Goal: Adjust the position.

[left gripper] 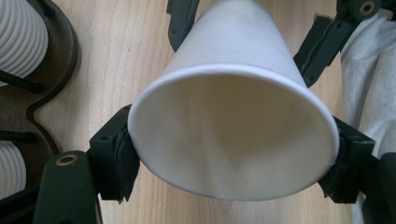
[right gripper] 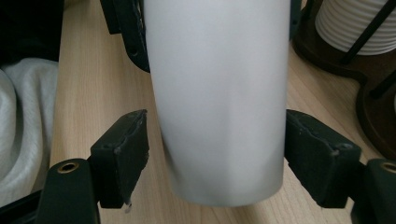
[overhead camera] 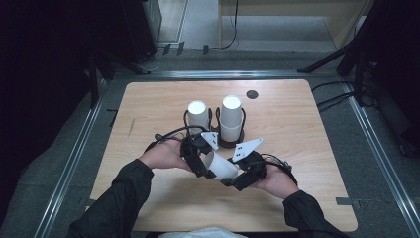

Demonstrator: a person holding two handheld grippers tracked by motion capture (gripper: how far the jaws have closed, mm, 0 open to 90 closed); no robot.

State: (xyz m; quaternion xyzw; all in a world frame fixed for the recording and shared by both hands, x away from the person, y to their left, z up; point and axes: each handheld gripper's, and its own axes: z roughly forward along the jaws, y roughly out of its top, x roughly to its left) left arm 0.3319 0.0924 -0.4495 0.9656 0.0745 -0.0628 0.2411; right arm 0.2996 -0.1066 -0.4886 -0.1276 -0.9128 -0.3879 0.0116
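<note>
Jaws of the left gripper (overhead camera: 204,167) clamp the rim end of a white paper cup (overhead camera: 221,167), held tilted above the wooden bench (overhead camera: 297,124). The right gripper (overhead camera: 236,179) straddles its base, jaws parted, a gap showing on one side. Just behind, a dark wire rack (overhead camera: 233,141) holds ribbed cup stacks; open bench lies either side.
</note>
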